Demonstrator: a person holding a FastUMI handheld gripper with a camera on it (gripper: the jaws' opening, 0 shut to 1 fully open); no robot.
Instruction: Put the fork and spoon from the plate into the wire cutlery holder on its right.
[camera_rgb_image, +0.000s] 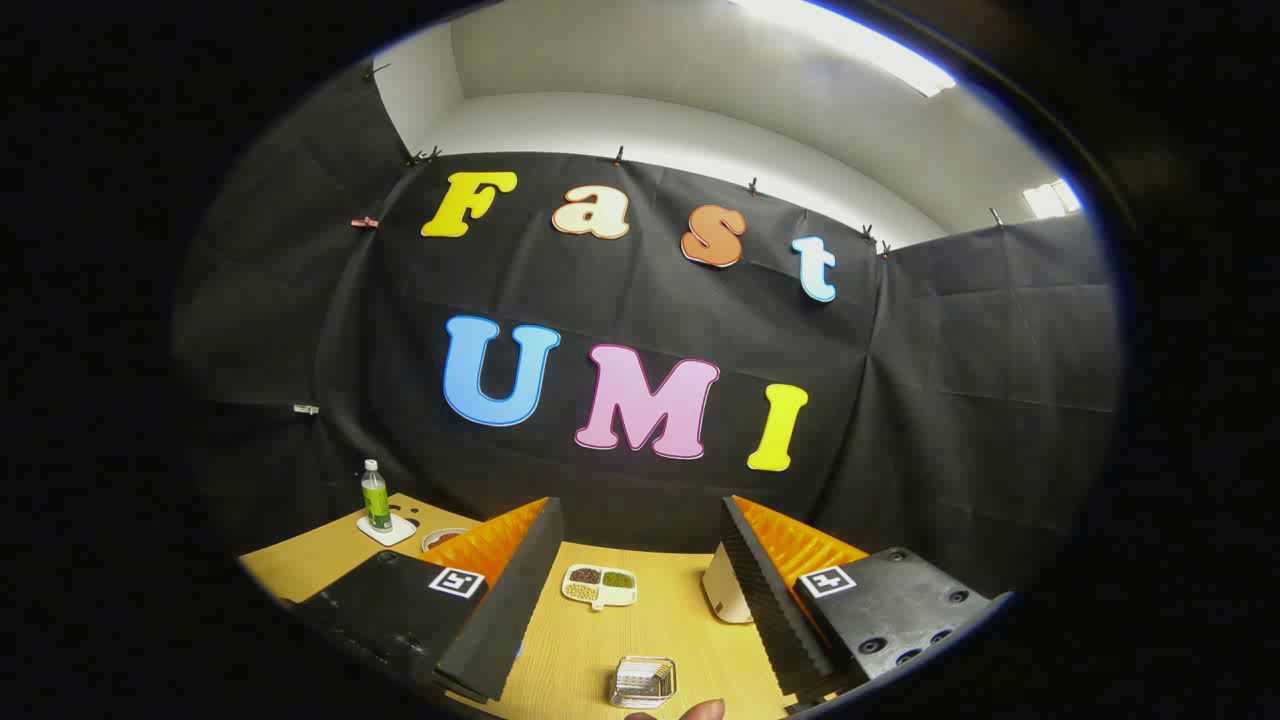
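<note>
On the far left of the wooden surface (320, 560), a green bottle (376, 500) stands on a white coaster (388, 530). Your tongs (640, 600) are spread wide apart, holding nothing. Between the fingers, a white divided dish (599, 585) of beans sits ahead; nearer you lies the wire cutlery holder (643, 681). A white object (724, 597) sits beside the right finger (765, 590).

No legible text or labels.

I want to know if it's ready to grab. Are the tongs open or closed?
Open. The tongs stand wide apart with bare table between them, nothing held; a small divided dish sits beyond.
</note>
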